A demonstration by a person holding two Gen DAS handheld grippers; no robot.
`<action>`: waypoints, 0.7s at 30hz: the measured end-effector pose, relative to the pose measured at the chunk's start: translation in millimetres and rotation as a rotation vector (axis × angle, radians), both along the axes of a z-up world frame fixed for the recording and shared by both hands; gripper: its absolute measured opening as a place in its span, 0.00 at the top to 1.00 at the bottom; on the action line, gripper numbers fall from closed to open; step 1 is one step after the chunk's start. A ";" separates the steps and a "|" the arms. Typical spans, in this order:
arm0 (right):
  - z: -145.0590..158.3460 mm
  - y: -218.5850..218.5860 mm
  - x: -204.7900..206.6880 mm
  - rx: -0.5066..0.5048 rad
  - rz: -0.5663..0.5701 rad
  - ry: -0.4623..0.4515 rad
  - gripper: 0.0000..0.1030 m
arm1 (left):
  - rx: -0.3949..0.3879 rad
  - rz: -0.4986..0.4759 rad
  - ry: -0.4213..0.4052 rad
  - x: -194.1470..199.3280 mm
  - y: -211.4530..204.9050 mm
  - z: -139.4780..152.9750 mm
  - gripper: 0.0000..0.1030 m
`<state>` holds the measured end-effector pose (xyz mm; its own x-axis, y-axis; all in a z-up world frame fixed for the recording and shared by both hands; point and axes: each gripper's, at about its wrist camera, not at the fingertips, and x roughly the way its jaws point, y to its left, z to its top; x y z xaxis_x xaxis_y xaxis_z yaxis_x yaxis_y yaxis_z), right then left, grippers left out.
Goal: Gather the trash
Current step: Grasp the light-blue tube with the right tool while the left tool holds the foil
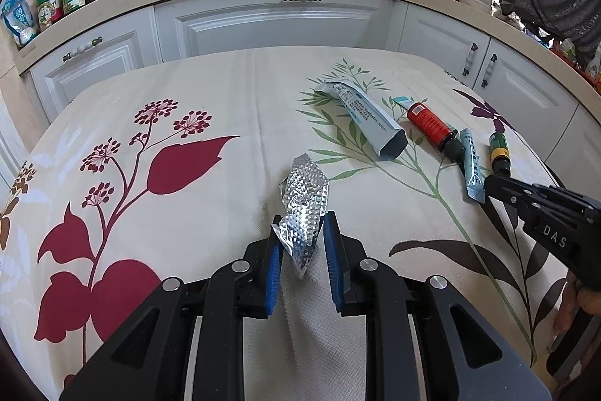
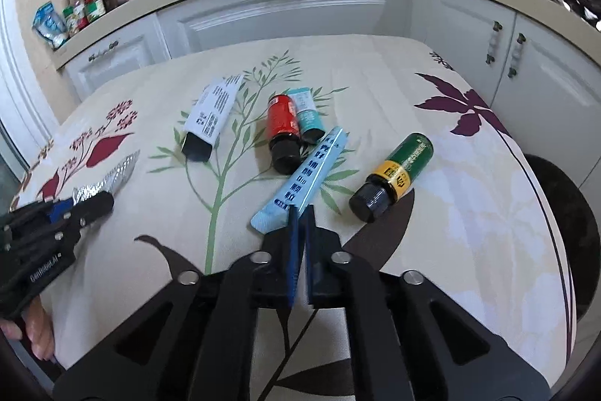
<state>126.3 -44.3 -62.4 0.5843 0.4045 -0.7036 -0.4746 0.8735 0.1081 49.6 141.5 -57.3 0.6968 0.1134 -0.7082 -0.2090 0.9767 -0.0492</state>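
A crumpled silver foil wrapper (image 1: 306, 190) lies on the floral tablecloth (image 1: 210, 220), its near end standing up between the blue pads of my left gripper (image 1: 302, 228), which is shut on it. In the right wrist view the same wrapper (image 2: 112, 175) pokes out past the left gripper (image 2: 94, 203). My right gripper (image 2: 302, 213) is shut on the near end of a long light-blue sachet (image 2: 311, 168). The left wrist view has the right gripper (image 1: 488, 185) touching the sachet (image 1: 472, 164).
Beside the sachet lie a red bottle (image 2: 283, 126), a green bottle with a yellow band (image 2: 398, 171), a teal box (image 2: 308, 111) and an open white carton (image 2: 212, 111). White kitchen cabinets (image 1: 263, 21) and a cluttered counter stand behind the table. A hand (image 2: 33, 326) holds the left gripper.
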 end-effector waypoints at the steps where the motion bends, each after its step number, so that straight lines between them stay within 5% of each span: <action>1: 1.7 0.8 0.3 -0.001 -0.004 -0.006 0.72 | 0.001 0.000 -0.002 -0.4 0.2 0.7 0.78; 15: -4.6 24.4 17.3 -0.073 -0.012 0.045 0.62 | 0.024 0.069 -0.017 1.0 29.5 11.1 0.78; 21: -5.3 18.0 14.6 -0.099 -0.015 0.023 0.78 | 0.016 0.063 -0.017 0.4 29.5 9.9 0.78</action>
